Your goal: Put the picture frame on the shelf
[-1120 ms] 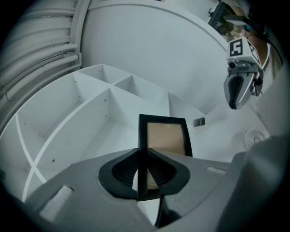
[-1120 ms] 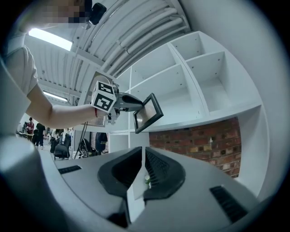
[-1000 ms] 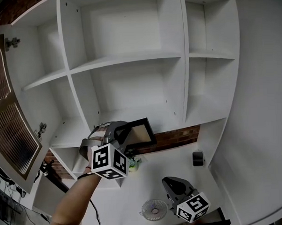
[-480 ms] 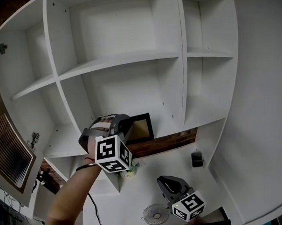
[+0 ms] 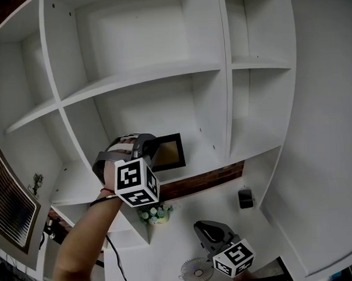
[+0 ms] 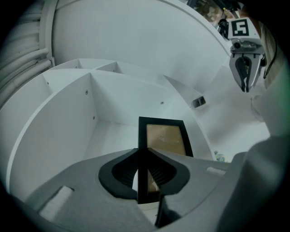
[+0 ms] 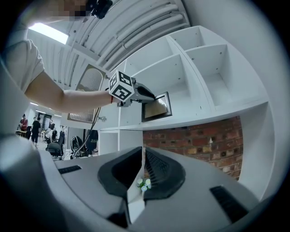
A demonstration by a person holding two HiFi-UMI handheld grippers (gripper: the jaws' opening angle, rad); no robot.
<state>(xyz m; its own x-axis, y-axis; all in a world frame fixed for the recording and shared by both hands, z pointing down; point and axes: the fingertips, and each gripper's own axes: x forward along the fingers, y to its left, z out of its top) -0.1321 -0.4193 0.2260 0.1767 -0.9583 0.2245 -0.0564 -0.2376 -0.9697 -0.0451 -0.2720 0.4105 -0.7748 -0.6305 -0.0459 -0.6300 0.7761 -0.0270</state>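
The picture frame point(image 5: 169, 152) is black with a tan inside, and my left gripper point(image 5: 155, 151) is shut on its edge. It stands upright inside the lower middle compartment of the white shelf point(image 5: 206, 165), low over the board; contact with the board cannot be told. In the left gripper view the frame point(image 6: 165, 138) rises from between the pads of the left gripper point(image 6: 146, 170). The right gripper view shows the frame point(image 7: 156, 107) at the shelf's front edge. My right gripper point(image 5: 201, 227) hangs lower over the counter, shut and empty point(image 7: 142, 167).
Under the shelf board runs a brick strip point(image 5: 201, 181). On the white counter are a small pot of white flowers point(image 5: 155, 213), a small black object point(image 5: 246, 198) and a round wire disc point(image 5: 195, 271). A louvred cabinet door point(image 5: 10, 202) hangs open at the left.
My left gripper has carried the frame upward and deeper into the middle compartment. The right gripper has stayed low near the counter.
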